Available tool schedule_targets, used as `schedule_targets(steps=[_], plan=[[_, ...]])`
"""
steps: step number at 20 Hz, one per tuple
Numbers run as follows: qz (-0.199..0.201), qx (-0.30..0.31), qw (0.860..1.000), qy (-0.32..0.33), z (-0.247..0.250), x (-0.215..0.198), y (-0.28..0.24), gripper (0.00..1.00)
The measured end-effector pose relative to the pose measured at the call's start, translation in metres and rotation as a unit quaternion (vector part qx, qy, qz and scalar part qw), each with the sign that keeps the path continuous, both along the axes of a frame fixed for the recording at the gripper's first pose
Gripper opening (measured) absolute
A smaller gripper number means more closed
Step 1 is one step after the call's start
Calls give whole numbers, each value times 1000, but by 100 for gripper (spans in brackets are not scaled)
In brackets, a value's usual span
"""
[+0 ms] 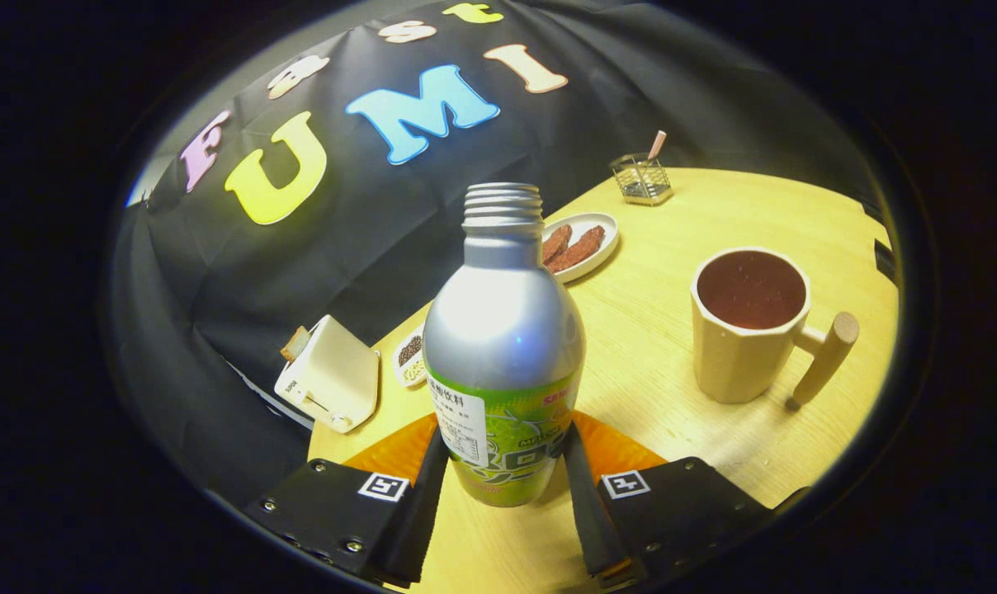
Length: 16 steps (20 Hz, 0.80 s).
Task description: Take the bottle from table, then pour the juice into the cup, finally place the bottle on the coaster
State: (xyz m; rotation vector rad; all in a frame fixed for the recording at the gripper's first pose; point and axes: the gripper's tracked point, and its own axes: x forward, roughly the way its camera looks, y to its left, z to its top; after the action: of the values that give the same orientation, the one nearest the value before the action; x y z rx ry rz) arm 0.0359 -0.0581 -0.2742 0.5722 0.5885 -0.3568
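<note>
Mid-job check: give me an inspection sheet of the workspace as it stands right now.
Surface: light wooden table, no spills seen.
Job's things: silver bottle with green label, cap off, upright between the fingers; orange coaster under or just behind its base, contact unclear; cup with wooden handle, holding dark liquid, right of the bottle.
Clutter: plate of snacks beyond the bottle; wire holder further back; white toaster with bread and a small dish to the left.
Grippers: gripper fingers flank the bottle's lower body, appear to press on it.
Cables: nothing seen.
Surroundings: black cloth wall.
</note>
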Motion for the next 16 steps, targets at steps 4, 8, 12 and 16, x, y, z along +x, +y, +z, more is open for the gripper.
schedule_targets(steps=[4, 8, 12, 16], plan=[[0, -53, 999, -11, 8, 12, -11, 70], [8, -88, 996, -6, 6, 27, -14, 70], [10, -110, 994, 3, 1, 39, -17, 70], [6, -120, 993, 10, -7, 50, -22, 70]])
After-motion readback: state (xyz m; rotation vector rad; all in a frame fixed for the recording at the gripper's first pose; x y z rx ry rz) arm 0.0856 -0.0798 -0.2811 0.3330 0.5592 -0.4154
